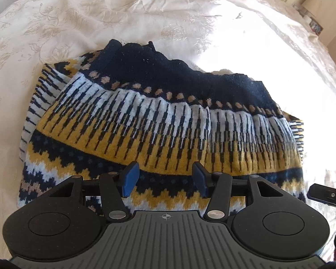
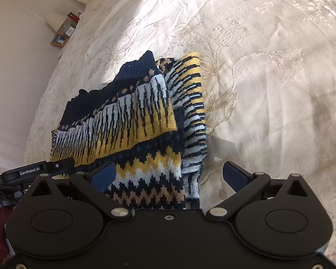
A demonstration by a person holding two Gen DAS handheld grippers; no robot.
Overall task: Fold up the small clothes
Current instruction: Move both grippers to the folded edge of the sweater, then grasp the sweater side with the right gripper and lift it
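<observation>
A knitted sweater (image 1: 159, 121) in navy, yellow and white lies folded on the bed, its navy band at the far edge. My left gripper (image 1: 165, 179) is open just above the sweater's near zigzag stripes, with nothing between its blue pads (image 1: 131, 178). In the right wrist view the same sweater (image 2: 132, 121) runs away to the left, a striped sleeve (image 2: 192, 103) folded along its right side. My right gripper (image 2: 168, 174) is open wide and straddles the sweater's near right corner; I cannot tell whether its fingers touch the knit.
A cream embroidered bedspread (image 2: 268, 78) covers the bed on all sides of the sweater. Bright sunlight washes out the spread (image 1: 268, 67) to the right. A bedside shelf with picture frames (image 2: 62, 37) stands by the wall. The left tool's black arm (image 2: 33, 170) shows at the left edge.
</observation>
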